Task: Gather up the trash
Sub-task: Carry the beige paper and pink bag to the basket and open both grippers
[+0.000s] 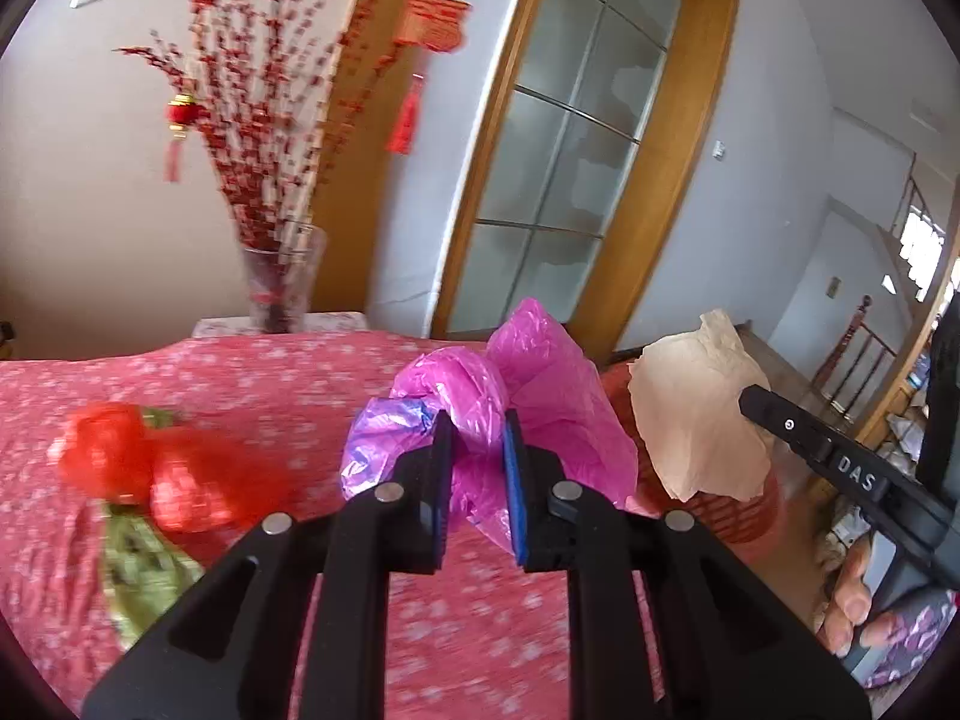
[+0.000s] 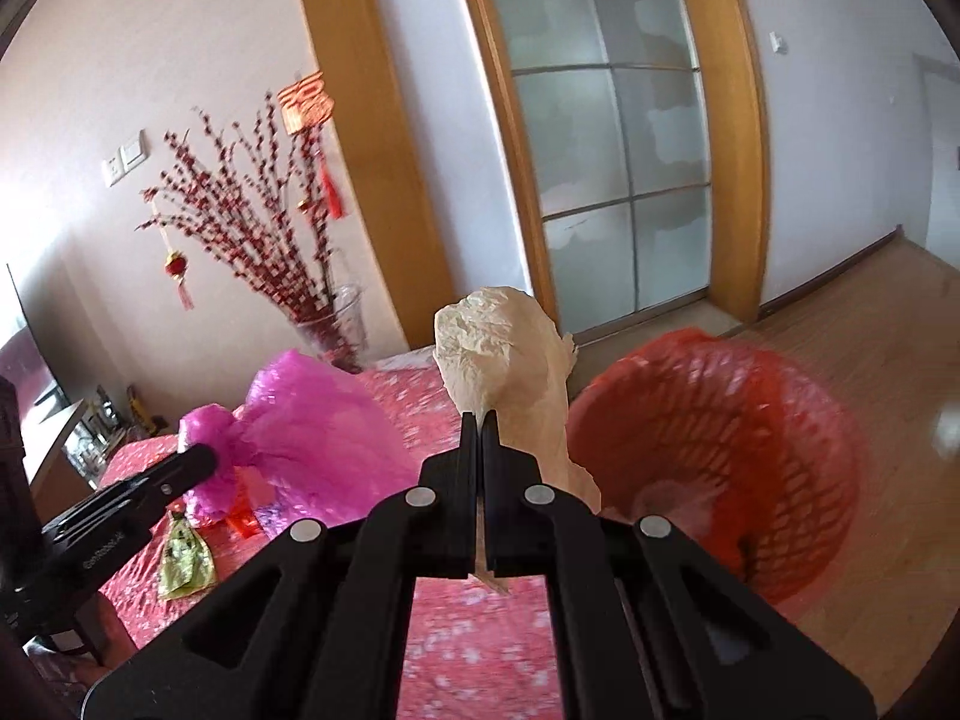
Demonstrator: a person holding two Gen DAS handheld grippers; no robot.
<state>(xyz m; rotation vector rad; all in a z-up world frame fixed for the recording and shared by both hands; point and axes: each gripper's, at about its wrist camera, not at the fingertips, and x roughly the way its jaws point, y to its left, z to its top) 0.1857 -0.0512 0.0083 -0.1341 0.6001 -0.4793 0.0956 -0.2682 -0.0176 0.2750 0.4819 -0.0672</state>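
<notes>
Over the table with the pink flowery cloth (image 1: pixel 270 378), in the left wrist view, the left gripper (image 1: pixel 477 420) is squeezing a crumpled pink plastic bag (image 1: pixel 540 384). The bag bulges out above the two fingers toward 12 o'clock, and a purple bit of plastic (image 1: pixel 384 426) sticks out at 9 o'clock of the fingers. At 9 o'clock on the cloth lies a red wrapper (image 1: pixel 156 468), blurry, with a green wrapper (image 1: pixel 141 570) just below it. A glass vase of red blossom twigs (image 1: pixel 282 276) stands at 11 o'clock at the far end of the table. At 3 o'clock the right gripper (image 1: pixel 756 399) comes in from the side, pinching a piece of beige paper (image 1: pixel 696 414). A person's hand (image 1: pixel 852 594) shows at 4 o'clock. A little of a red basket (image 1: pixel 732 516) peeks out under the paper.

In the right wrist view, the right gripper (image 2: pixel 480 417) has its fingers pressed tight together on the beige paper (image 2: pixel 504 354), which stands up toward 12 o'clock. The red mesh trash basket (image 2: pixel 720 450), lined with a red bag, sits on the wood floor at 3 o'clock, just beside the paper. At 9 o'clock the left gripper (image 2: pixel 204 456) holds the pink plastic bag (image 2: pixel 312 420) above the table (image 2: pixel 468 648). The green wrapper (image 2: pixel 183 564) lies on the cloth at 8 o'clock
</notes>
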